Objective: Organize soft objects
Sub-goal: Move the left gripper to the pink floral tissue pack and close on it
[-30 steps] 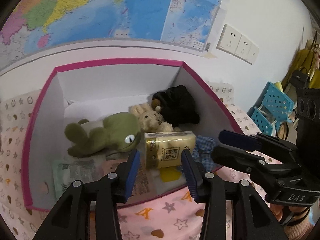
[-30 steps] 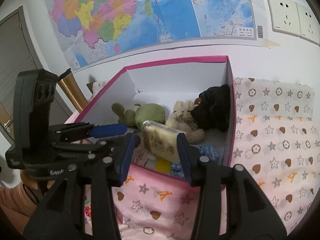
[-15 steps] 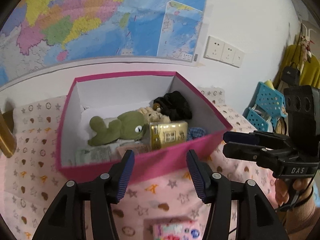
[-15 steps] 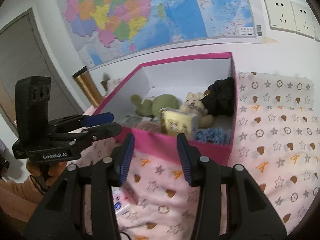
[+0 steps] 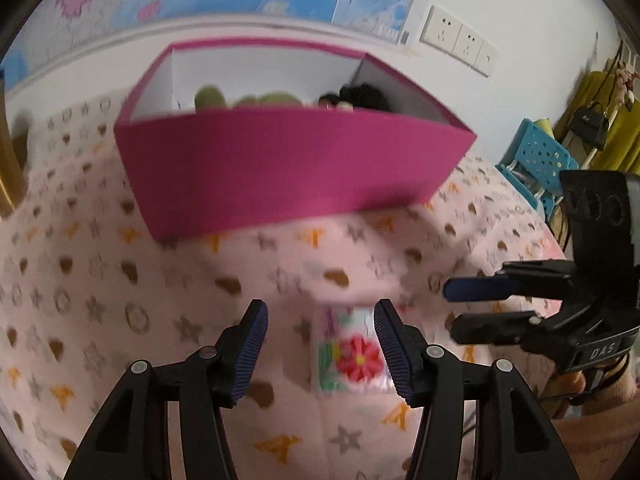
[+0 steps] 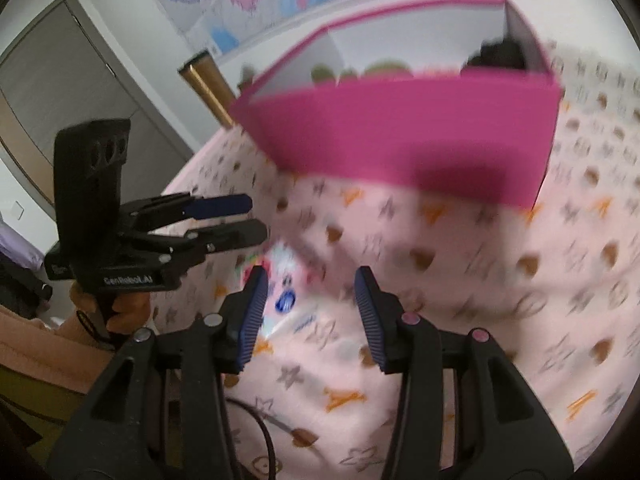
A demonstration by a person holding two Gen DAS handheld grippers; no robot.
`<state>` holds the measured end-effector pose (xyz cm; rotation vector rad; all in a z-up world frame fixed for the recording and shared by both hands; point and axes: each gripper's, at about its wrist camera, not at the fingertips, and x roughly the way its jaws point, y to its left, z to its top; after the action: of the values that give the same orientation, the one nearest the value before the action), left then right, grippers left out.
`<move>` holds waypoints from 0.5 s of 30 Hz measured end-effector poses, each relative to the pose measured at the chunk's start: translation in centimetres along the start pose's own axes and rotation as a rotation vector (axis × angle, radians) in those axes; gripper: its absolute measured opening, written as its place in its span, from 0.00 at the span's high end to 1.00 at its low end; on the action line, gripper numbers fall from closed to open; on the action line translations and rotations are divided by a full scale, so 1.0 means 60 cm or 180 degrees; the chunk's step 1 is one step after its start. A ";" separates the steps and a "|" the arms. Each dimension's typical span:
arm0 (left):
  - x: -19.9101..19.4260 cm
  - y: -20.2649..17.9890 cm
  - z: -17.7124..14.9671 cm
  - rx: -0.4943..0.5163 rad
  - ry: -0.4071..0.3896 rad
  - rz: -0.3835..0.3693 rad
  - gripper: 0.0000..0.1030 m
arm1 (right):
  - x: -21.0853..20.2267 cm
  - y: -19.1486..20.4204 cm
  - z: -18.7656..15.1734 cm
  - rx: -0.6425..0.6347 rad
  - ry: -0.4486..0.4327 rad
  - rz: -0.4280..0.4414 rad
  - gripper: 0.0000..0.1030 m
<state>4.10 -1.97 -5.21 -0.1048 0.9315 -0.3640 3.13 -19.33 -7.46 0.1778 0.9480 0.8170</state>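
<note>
A flat packet with a red flower print (image 5: 352, 356) lies on the pink patterned blanket (image 5: 100, 300). My left gripper (image 5: 320, 332) hovers over it, open; the packet shows in the gap, nearer the right finger, and the blur hides any contact. My right gripper (image 6: 310, 292) is open just right of the same packet (image 6: 284, 284), with nothing between its pads. Each gripper also shows in the other's view: right gripper (image 5: 450, 310), left gripper (image 6: 258, 216). Behind stands the magenta box (image 5: 288, 168), with the tops of a green plush (image 5: 264, 100) and a black soft thing (image 5: 364, 94) above its front wall.
A map and wall sockets (image 5: 460, 40) lie behind the box. Blue plastic baskets (image 5: 540, 160) stand at the right, a gold post (image 6: 208, 84) and a grey door (image 6: 60, 80) at the left. A black cable (image 6: 256, 432) runs under my right gripper.
Both grippers have drawn back from over the box and sunk toward the blanket. The left jaws stand wider than a second ago. The flower-print packet has come into view beneath them.
</note>
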 end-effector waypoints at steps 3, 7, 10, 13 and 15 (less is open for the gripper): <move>0.002 0.004 -0.016 -0.0043 0.0064 -0.0057 0.47 | 0.017 -0.001 -0.015 0.0081 0.0109 0.0123 0.54; 0.002 0.006 -0.031 -0.0086 0.0141 -0.0154 0.52 | 0.029 0.006 -0.022 0.0087 0.0143 0.0133 0.54; 0.005 0.001 -0.040 -0.0073 0.0175 -0.0189 0.53 | 0.034 0.006 -0.024 0.0134 0.0141 0.0150 0.54; 0.004 -0.006 -0.040 -0.0056 0.0182 -0.0242 0.57 | 0.038 0.008 -0.022 0.0162 0.0127 0.0132 0.56; 0.004 -0.012 -0.043 -0.0040 0.0197 -0.0281 0.58 | 0.037 0.007 -0.022 0.0188 0.0103 0.0116 0.58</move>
<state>2.00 -2.53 -6.74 -0.1470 0.9926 -0.4451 2.56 -17.82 -9.50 0.2342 1.0024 0.8279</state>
